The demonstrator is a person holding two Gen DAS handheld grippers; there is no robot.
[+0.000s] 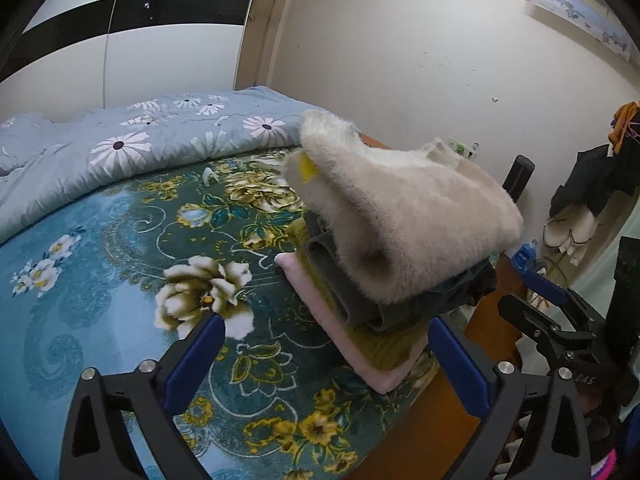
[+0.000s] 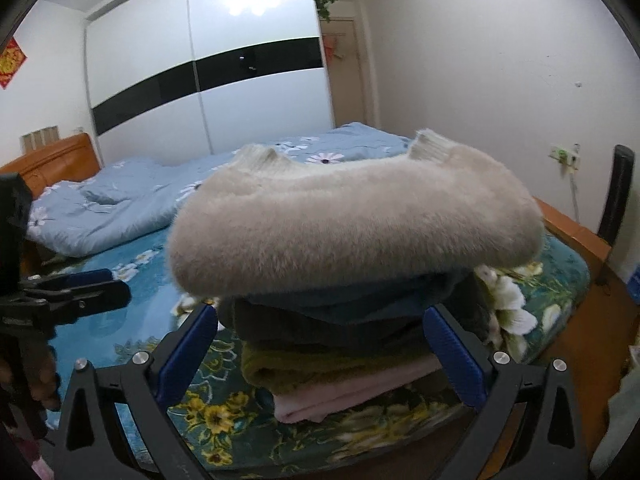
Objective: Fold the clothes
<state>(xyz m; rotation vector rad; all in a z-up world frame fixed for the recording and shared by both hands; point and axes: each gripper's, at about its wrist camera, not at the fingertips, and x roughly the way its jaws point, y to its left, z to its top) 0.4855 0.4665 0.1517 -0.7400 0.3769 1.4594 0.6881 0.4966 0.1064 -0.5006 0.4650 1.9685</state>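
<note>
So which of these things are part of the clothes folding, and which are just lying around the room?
Part of the job:
- fluffy cream sweater atop the pile
- dark garment
- olive garment
- pink garment
- left gripper, right gripper

Lying about:
- blue daisy quilt
- floral blanket
- wardrobe
- hanging clothes

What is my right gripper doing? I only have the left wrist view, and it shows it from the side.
Observer: The right gripper is open and holds nothing. The folded stack shows between its fingers.
Operator: Does the cream sweater sit square on top?
Observer: In the right wrist view, the cream sweater overhangs the darker clothes on both sides.
Operator: What's at the bed's far end?
Observer: An orange headboard.
</note>
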